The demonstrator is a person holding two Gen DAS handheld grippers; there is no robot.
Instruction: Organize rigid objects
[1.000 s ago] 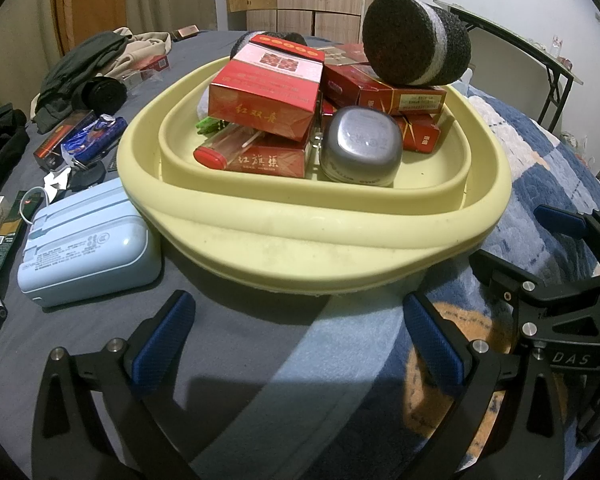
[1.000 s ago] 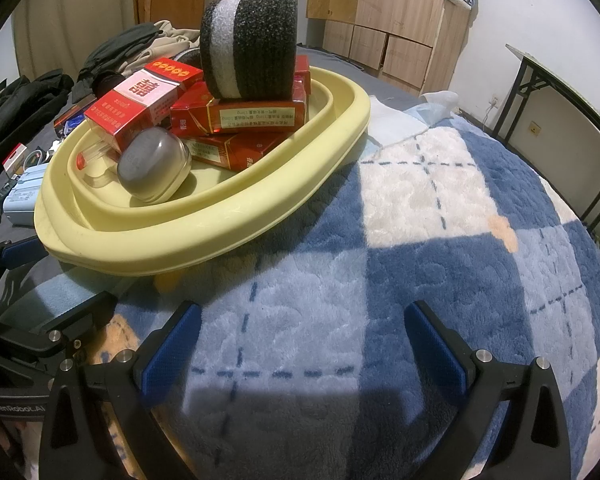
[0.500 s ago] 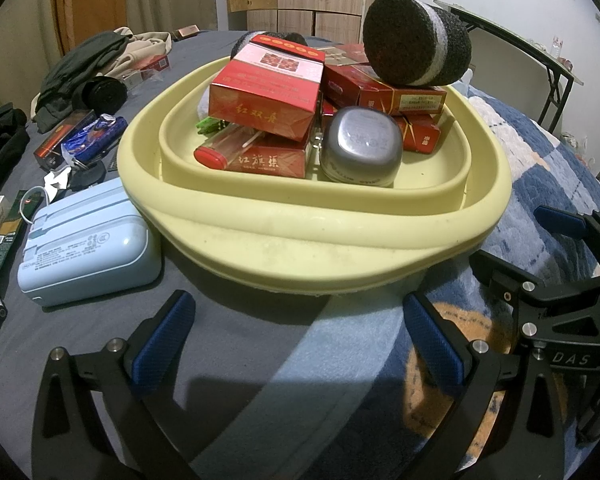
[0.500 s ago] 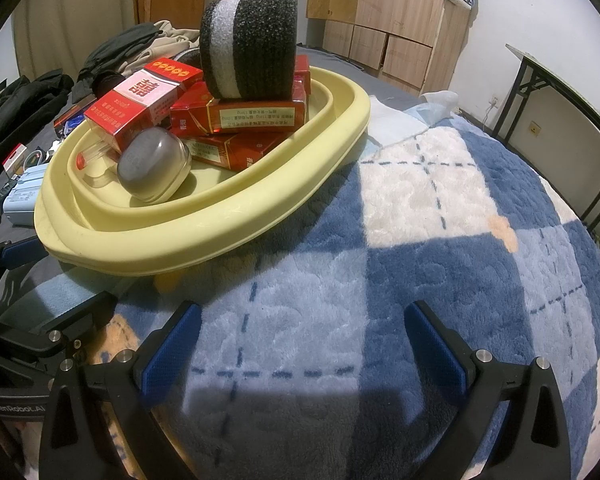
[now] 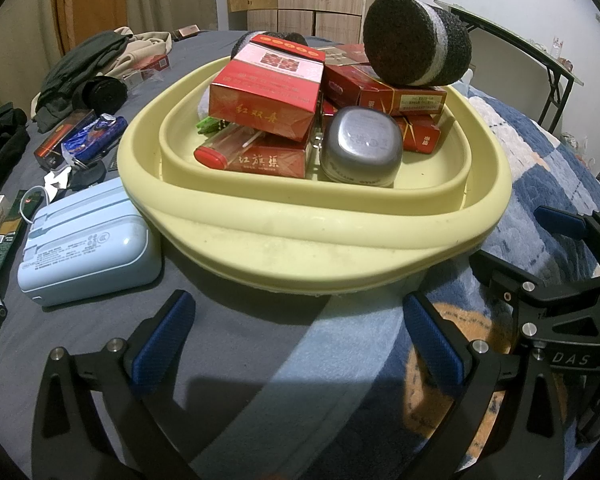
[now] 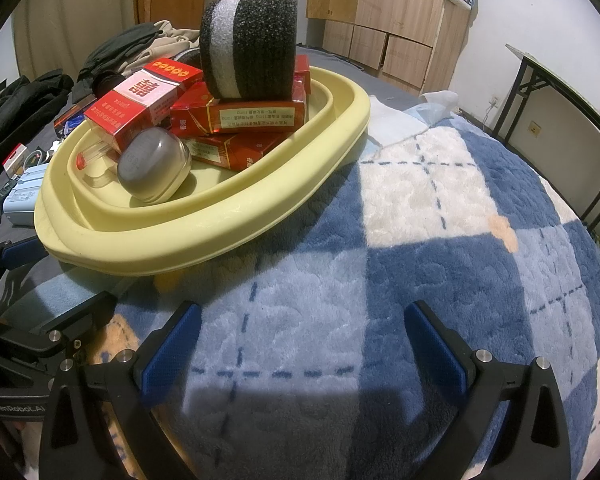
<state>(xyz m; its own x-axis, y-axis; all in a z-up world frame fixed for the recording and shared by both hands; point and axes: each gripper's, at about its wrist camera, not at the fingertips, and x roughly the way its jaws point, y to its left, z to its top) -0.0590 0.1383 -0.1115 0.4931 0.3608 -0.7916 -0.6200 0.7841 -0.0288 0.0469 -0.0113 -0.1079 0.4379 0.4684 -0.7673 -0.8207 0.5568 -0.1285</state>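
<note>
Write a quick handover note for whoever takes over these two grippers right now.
Left gripper: open, empty, low over the bed short of the yellow basin.
Right gripper: open, empty, over the blue plaid blanket.
Done: red boxes, silver tin and foam roll sit piled in the basin.
Left: light-blue case beside the basin, plus small packs farther left, not yet gathered.

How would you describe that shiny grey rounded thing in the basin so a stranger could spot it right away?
Find the big pale yellow basin on the bed. Inside, at its near edge, a small silver-grey case with rounded corners leans against the stacked red boxes. It is the only metallic, pebble-shaped item there; its neighbours are flat-sided red cartons and a black foam roll with a white band on top.
</note>
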